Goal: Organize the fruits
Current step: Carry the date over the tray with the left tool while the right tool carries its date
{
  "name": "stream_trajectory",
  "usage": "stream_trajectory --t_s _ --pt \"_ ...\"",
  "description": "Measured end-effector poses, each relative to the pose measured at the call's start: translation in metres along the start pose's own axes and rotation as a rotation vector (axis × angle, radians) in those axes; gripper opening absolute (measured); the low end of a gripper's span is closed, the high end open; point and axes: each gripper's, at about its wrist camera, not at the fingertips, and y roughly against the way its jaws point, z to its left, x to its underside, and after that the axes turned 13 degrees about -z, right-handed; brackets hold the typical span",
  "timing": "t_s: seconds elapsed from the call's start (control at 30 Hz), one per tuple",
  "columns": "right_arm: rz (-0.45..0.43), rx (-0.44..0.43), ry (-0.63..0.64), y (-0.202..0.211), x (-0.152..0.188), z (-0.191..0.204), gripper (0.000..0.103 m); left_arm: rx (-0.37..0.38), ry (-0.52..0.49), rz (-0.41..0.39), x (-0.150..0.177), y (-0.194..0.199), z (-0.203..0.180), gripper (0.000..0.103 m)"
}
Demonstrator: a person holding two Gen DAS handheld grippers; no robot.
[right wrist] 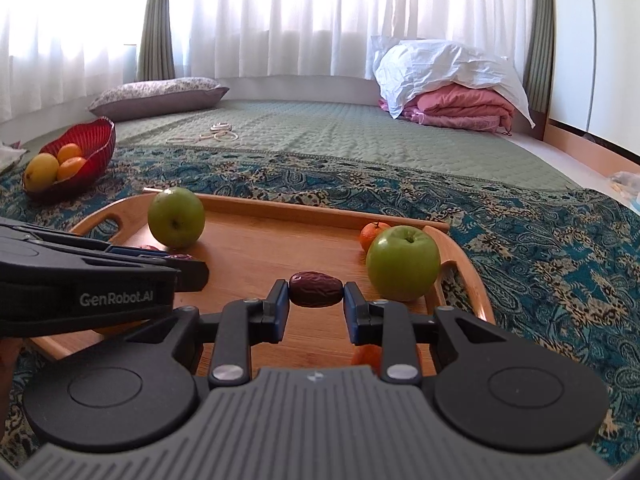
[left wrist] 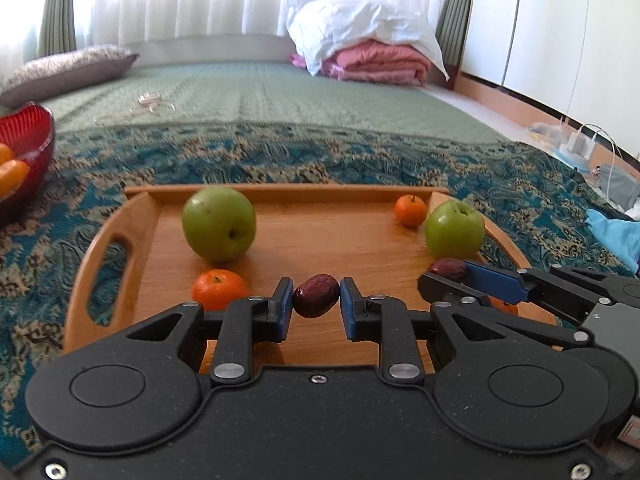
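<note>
Left gripper [left wrist: 316, 296] is clamped on a dark red date [left wrist: 316, 295], pads pressing its two ends, so the fruit's long axis runs straight across from finger to finger. Right gripper [right wrist: 316, 294] is doing the same with a second date [right wrist: 316, 289], pinched end to end and lying crosswise in the jaws. Both dates hang just above the wooden tray [left wrist: 120, 216], whether clear of the board or brushing it is hard to say. Around them on the tray: a green apple [left wrist: 219, 229] at the far left, another green apple [left wrist: 455, 229] at the right, a small orange [left wrist: 410, 210] in the far right corner and one orange [left wrist: 219, 289] close by the left claw. Now the key line: the red bowl [right wrist: 86, 142], already holding oranges and a yellow fruit, sits off to the far left on the patterned blanket [right wrist: 520, 240], well apart from the tray. My read is the left hand is the nearer one, so it likely leads if that bowl is the target.
</note>
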Motion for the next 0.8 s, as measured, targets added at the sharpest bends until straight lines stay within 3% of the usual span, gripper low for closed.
stream_trajectory --t_s 0.37,0.8 --pt "0.099 -0.047 0.042 -0.017 -0.003 -0.004 0.034 0.024 -0.027 0.076 -0.004 -0.021 0.0 0.024" --pt "0.169 -0.091 0.103 -0.029 -0.002 0.001 0.034 0.041 -0.033 0.105 -0.005 -0.031 -0.002 0.024"
